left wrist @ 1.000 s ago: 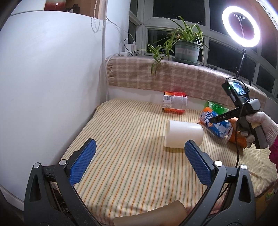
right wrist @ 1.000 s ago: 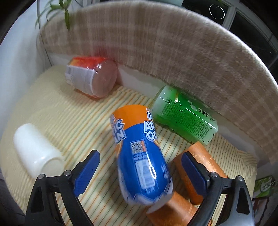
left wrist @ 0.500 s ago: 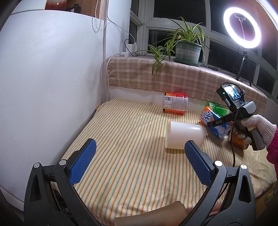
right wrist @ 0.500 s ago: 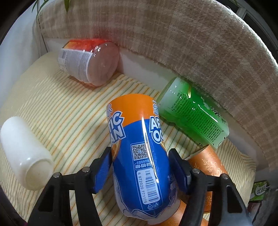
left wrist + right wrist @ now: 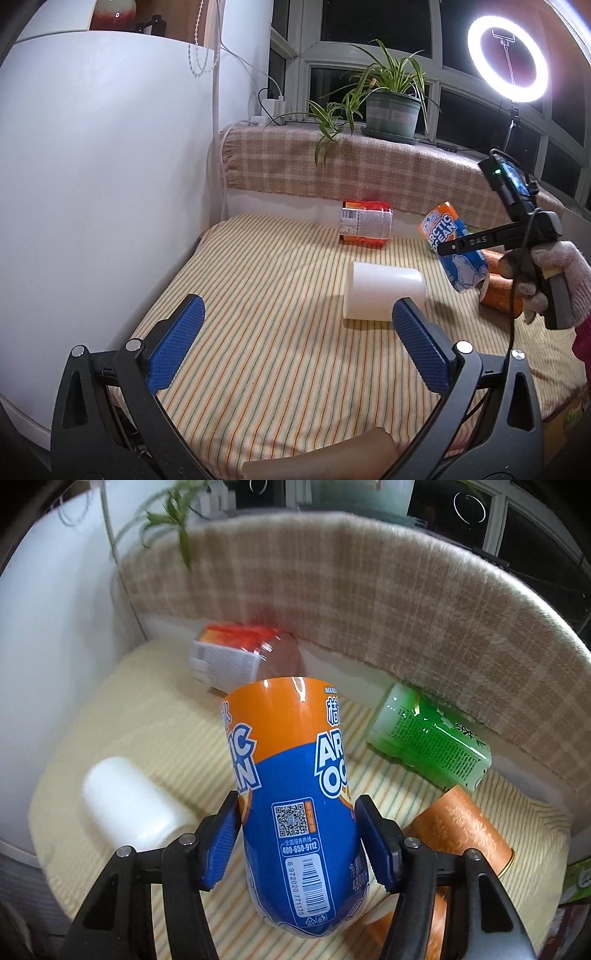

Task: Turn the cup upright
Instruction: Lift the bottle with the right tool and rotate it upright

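Observation:
My right gripper [image 5: 301, 843] is shut on a blue and orange Arctic Ocean cup [image 5: 295, 797] and holds it tilted above the striped cloth; it also shows in the left wrist view [image 5: 456, 247]. My left gripper [image 5: 295, 339] is open and empty, low over the near part of the cloth. A white cup [image 5: 384, 291] lies on its side just beyond my left gripper's right finger; it also shows in the right wrist view [image 5: 133, 805].
A red-labelled cup [image 5: 365, 227], a green cup [image 5: 432, 742] and a copper patterned cup [image 5: 461, 827] lie on their sides by the back. A checked blanket [image 5: 369, 173] covers the ledge behind. A white wall [image 5: 103, 177] is at left. A ring light [image 5: 508, 70] stands at right.
My right gripper closed on the blue and orange cup and lifted it off the cloth, tilting it up. My left gripper stayed open and nearly still.

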A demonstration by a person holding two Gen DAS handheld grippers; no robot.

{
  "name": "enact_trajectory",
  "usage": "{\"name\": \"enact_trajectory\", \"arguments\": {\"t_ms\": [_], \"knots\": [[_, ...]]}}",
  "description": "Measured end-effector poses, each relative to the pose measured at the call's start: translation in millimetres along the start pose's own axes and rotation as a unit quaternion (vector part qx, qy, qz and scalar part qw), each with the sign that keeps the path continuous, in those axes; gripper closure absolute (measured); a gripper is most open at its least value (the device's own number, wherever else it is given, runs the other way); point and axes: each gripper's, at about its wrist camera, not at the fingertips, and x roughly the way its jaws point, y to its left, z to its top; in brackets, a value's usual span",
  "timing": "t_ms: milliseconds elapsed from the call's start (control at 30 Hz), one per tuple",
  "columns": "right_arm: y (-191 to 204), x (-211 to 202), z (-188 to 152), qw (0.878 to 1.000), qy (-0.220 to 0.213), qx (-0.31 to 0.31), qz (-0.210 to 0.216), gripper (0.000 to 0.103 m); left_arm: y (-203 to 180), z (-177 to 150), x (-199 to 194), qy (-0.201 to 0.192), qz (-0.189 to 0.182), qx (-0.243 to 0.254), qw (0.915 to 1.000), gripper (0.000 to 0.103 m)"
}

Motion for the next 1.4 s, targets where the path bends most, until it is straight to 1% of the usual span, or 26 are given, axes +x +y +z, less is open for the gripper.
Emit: {"name": "enact_trajectory", "arguments": {"t_ms": [167,300,367,433,600,800,933,1067,1167,1233,1267,1400], "knots": [[2,-36,-21,0.998,-0.018,0.030,0.046,0.039,-4,-1,-1,-0.002,-0.006,0.002,1.0000,0.000],[-1,-53,-50,0.994,-0.022,0.071,0.086,0.039,-9,0,3,0.002,-0.020,0.001,0.9998,0.000],[-5,-61,-67,0.990,-0.020,0.091,0.102,0.039,-13,0,4,0.005,-0.025,0.003,0.9997,0.000],[-5,-61,-83,0.986,-0.013,0.116,0.116,0.039,-18,0,6,0.008,-0.033,0.006,0.9994,0.000],[-10,-61,-123,0.974,0.014,0.173,0.145,0.038,-29,-2,8,0.013,-0.049,0.012,0.9987,0.000],[-10,-56,-147,0.966,0.041,0.206,0.154,0.037,-43,-2,13,0.018,-0.068,0.016,0.9974,0.000],[-8,-48,-155,0.963,0.057,0.216,0.154,0.036,-52,-1,14,0.019,-0.078,0.021,0.9965,0.000],[-10,-41,-159,0.959,0.063,0.226,0.157,0.034,-59,-1,16,0.022,-0.087,0.024,0.9956,0.000],[-10,-40,-158,0.962,0.058,0.218,0.151,0.034,-62,-1,18,0.031,-0.097,0.023,0.9945,0.000],[-10,-43,-159,0.965,0.048,0.212,0.146,0.024,-63,-2,21,0.038,-0.105,0.021,0.9935,0.000],[-10,-47,-159,0.967,0.039,0.208,0.143,0.022,-64,-1,23,0.042,-0.110,0.020,0.9929,0.000],[-10,-64,-163,0.975,0.010,0.184,0.122,0.021,-67,-1,36,0.079,-0.145,0.000,0.9863,0.000]]}}
